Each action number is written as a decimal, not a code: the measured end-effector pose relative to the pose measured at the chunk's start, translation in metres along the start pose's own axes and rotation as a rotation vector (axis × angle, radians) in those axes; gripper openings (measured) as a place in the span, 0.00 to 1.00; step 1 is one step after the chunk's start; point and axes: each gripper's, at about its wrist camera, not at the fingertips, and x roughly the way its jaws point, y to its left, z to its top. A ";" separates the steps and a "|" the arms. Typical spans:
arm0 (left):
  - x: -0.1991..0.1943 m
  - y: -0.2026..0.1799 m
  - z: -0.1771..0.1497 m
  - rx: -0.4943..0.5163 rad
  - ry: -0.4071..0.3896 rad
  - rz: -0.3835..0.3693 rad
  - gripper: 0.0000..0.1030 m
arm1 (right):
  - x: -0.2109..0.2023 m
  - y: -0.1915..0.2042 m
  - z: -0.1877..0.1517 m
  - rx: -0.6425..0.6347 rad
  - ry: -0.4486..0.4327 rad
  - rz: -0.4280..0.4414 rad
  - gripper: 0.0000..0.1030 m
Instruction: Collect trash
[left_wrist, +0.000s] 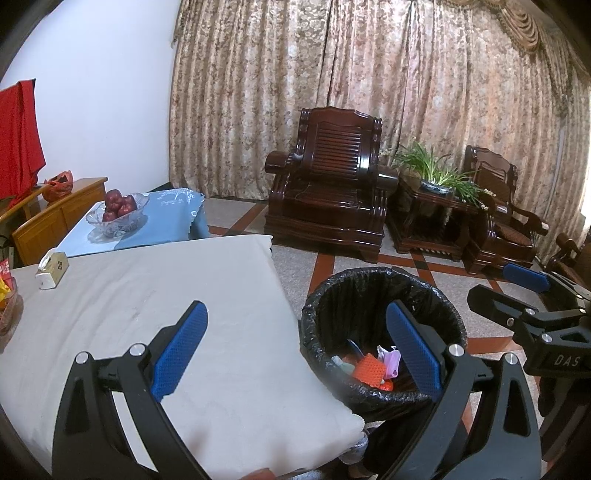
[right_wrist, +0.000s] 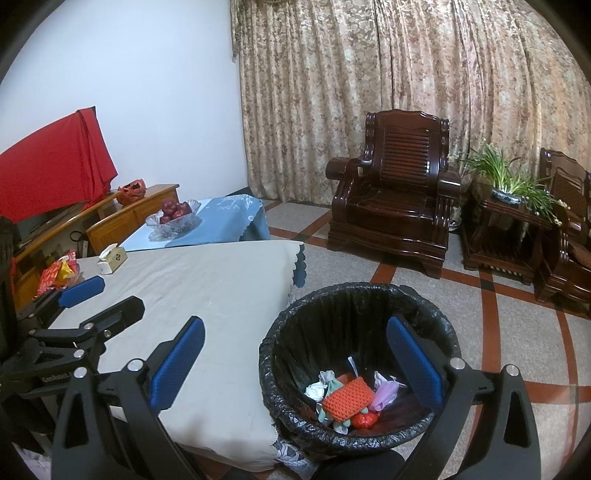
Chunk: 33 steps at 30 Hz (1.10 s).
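A bin with a black liner (left_wrist: 369, 291) (right_wrist: 332, 295) stands on the floor by the table's near right corner. Inside lie an orange foam net (left_wrist: 367, 369) (right_wrist: 345, 400), a purple wrapper (left_wrist: 391, 360) (right_wrist: 386, 393) and other scraps. My left gripper (left_wrist: 295, 350) is open and empty, spanning the table corner and the bin; it also shows in the right wrist view (right_wrist: 99, 299). My right gripper (right_wrist: 295, 365) is open and empty above the bin's near rim; it also shows in the left wrist view (left_wrist: 506, 288).
The table under a beige cloth (left_wrist: 147, 295) (right_wrist: 207, 280) holds a tissue box (left_wrist: 51, 269) (right_wrist: 112, 258) and snack packets (right_wrist: 59, 273). A glass bowl of apples (left_wrist: 118, 210) sits on a blue-covered table. Dark wooden armchairs (left_wrist: 332, 184) and a potted plant (left_wrist: 436, 173) stand by the curtain.
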 end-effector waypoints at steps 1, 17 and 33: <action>0.000 0.000 0.000 0.000 0.000 0.000 0.92 | 0.000 0.000 0.000 -0.001 0.000 -0.001 0.94; -0.001 0.000 0.001 0.000 0.003 0.000 0.92 | 0.001 0.003 0.000 -0.001 0.002 0.000 0.94; -0.002 0.002 0.002 0.001 0.005 -0.001 0.92 | 0.001 0.003 0.000 0.000 0.003 -0.001 0.94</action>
